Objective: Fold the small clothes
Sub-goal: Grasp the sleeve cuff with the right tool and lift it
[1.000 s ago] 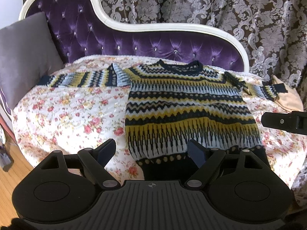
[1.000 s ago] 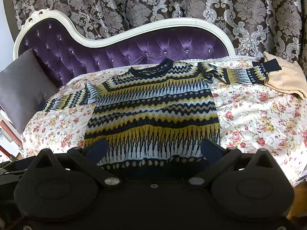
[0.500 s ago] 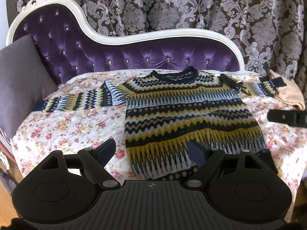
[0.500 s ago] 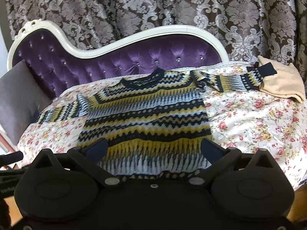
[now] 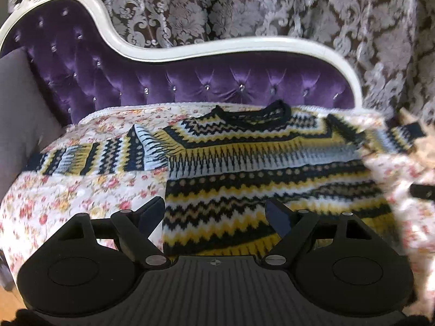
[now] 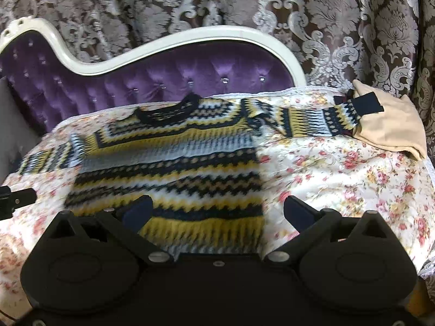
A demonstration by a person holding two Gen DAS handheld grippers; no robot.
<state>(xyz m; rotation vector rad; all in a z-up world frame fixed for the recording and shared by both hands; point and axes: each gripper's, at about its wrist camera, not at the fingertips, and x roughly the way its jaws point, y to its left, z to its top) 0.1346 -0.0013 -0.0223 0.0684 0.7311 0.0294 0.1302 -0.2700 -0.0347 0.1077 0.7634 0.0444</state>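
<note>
A knitted sweater (image 5: 258,168) with yellow, black and pale blue zigzag bands lies flat on a floral bedspread (image 5: 81,190), both sleeves stretched out sideways. Its black collar points toward the purple headboard. My left gripper (image 5: 214,212) hovers open over the sweater's lower left part, nothing between its fingers. In the right wrist view the same sweater (image 6: 168,163) fills the middle. My right gripper (image 6: 217,212) stands open above its lower right edge, empty. The hem is hidden behind both gripper bodies.
A beige folded cloth (image 6: 388,127) lies at the right end, under the sweater's right cuff. A purple tufted headboard (image 5: 190,87) with white trim stands behind, patterned curtains beyond it. A grey cushion (image 5: 19,114) leans at the left. The right gripper's finger (image 5: 422,191) shows at the left view's edge.
Both grippers have moved forward over the bed toward the headboard. The sweater looms larger and its hem has slid out of sight under the gripper bodies. Both stay open.
</note>
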